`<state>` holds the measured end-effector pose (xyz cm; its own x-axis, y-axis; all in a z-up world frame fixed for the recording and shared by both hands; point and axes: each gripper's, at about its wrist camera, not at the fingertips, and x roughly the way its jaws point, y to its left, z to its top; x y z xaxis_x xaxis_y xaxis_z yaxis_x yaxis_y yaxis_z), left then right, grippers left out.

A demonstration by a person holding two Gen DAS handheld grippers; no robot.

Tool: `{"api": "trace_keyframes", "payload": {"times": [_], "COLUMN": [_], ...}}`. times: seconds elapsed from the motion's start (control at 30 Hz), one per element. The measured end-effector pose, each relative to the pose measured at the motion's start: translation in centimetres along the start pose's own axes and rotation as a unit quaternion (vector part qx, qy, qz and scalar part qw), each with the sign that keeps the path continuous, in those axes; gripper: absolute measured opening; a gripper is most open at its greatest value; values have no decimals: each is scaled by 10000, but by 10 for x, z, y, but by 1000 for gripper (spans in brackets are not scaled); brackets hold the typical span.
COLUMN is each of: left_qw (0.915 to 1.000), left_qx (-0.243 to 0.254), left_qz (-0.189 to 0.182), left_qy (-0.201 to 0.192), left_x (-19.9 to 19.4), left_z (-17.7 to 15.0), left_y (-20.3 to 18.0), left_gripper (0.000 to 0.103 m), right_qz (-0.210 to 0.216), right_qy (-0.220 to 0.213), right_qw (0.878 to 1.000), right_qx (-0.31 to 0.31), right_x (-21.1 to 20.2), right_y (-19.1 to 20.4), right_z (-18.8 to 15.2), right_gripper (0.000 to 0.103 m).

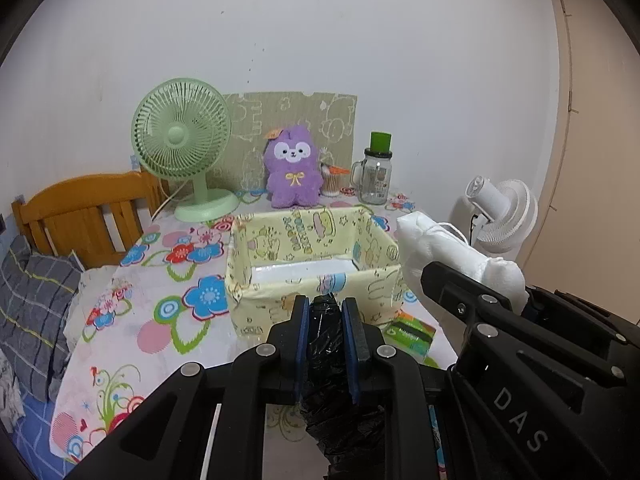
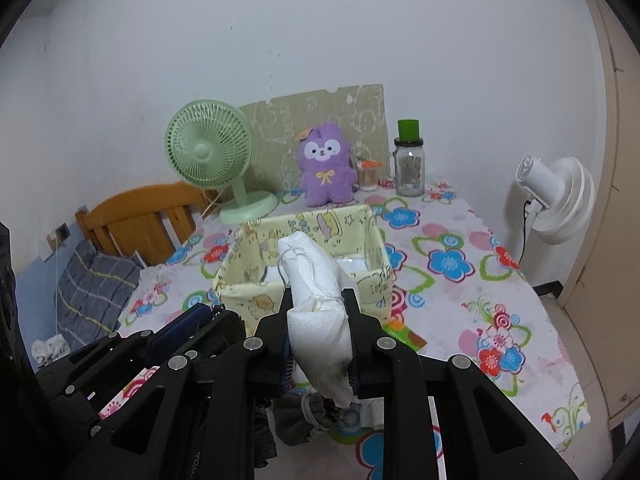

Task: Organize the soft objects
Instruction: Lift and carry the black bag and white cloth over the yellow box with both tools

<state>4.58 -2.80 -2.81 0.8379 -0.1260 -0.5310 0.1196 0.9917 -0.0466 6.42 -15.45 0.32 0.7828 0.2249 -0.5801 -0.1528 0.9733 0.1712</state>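
Note:
A yellow cartoon-print fabric box (image 1: 312, 276) stands open on the flowered table; it also shows in the right wrist view (image 2: 248, 296). My left gripper (image 1: 325, 308) is shut on a crumpled black plastic bag (image 1: 326, 344), held just short of the box's near wall. My right gripper (image 2: 318, 300) is shut on a rolled white cloth bundle (image 2: 316, 292) with a string, held above the box's near edge. In the left wrist view the bundle (image 1: 448, 252) and right gripper sit at the right of the box. A purple plush toy (image 1: 294, 168) stands behind the box.
A green desk fan (image 1: 182, 140), a glass jar with green lid (image 1: 376, 176) and a cardboard sheet (image 1: 292, 120) stand at the table's back. A white floor fan (image 2: 556, 200) is to the right. A wooden headboard (image 1: 84, 208) and grey pillow (image 1: 28, 300) are on the left. A dark cloth (image 2: 300, 416) lies near the front.

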Motion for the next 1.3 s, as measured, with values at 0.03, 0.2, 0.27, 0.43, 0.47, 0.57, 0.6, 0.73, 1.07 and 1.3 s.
{"api": "trace_keyframes", "payload": {"times": [0.03, 0.2, 0.27, 0.43, 0.47, 0.57, 0.6, 0.73, 1.07, 1.3], "left_qw": [10000, 9998, 9997, 9995, 9994, 9993, 9992, 9992, 9994, 9997], "left_qx": [10, 20, 32, 93, 104, 144, 156, 157, 193, 168], "left_qz": [-2, 42, 56, 48, 46, 62, 72, 74, 106, 75], "left_qy": [-19, -173, -236, -308, -313, -338, -354, -370, -278, -181], "left_x": [-1, -13, -16, -21, -21, -23, -23, -20, -1, 18], "left_z": [2, 17, 22, 31, 32, 35, 36, 39, 48, 57], "left_y": [0, -2, -3, -7, -8, -10, -10, -11, -12, -8], "left_gripper": [14, 14, 14, 14, 14, 14, 14, 14, 15, 15], "right_qz": [-5, -41, -17, -31, -40, -51, -47, -51, -17, -7], "right_qy": [-14, -149, -210, -297, -302, -328, -339, -364, -276, -219], "right_qw": [10000, 9999, 9997, 9995, 9995, 9994, 9994, 9993, 9996, 9998], "right_qx": [-2, -72, -83, -83, -79, -72, -70, -63, -11, 16], "right_x": [-2, -12, -16, -23, -24, -26, -27, -26, -8, 15], "right_y": [1, 4, 4, 1, 1, 0, -1, -2, -8, -11], "right_z": [3, 17, 23, 32, 33, 34, 35, 37, 47, 57], "right_gripper": [24, 24, 24, 24, 24, 24, 24, 24, 24, 24]}}
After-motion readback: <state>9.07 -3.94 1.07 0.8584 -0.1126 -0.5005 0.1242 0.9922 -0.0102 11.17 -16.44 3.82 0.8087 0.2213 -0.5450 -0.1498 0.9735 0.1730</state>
